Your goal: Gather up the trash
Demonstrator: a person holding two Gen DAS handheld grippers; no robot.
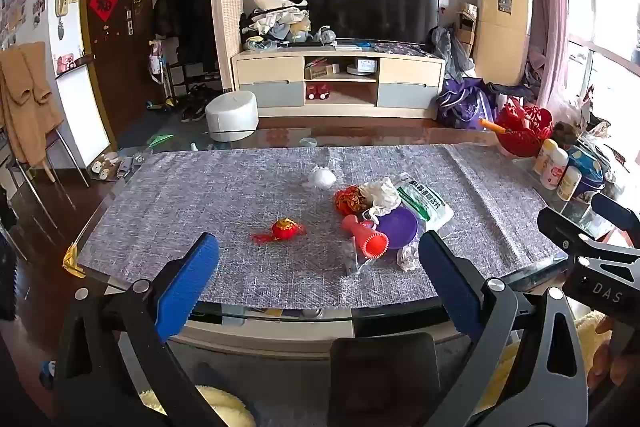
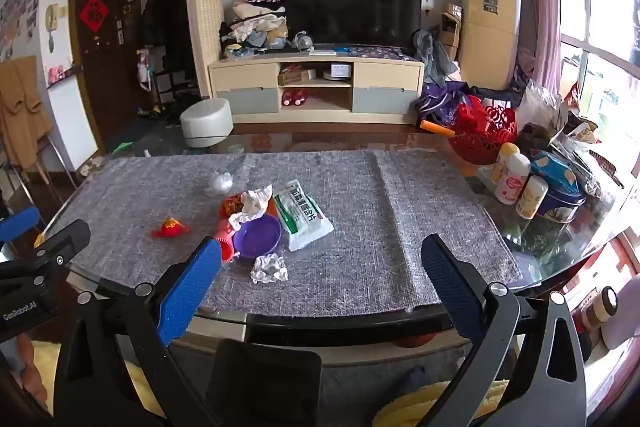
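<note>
Trash lies on a grey table mat. A crumpled white paper ball lies far back. A crumpled foil-like wad lies near the front edge. A white-green packet, a purple bowl, a red plastic cup, a crumpled tissue and a small red ornament cluster mid-mat. My left gripper is open, short of the table. My right gripper is open too, in front of the mat's bare right part.
A red basket, several white bottles and a blue tin crowd the table's right end. The glass table edge runs just before both grippers. A TV cabinet stands behind.
</note>
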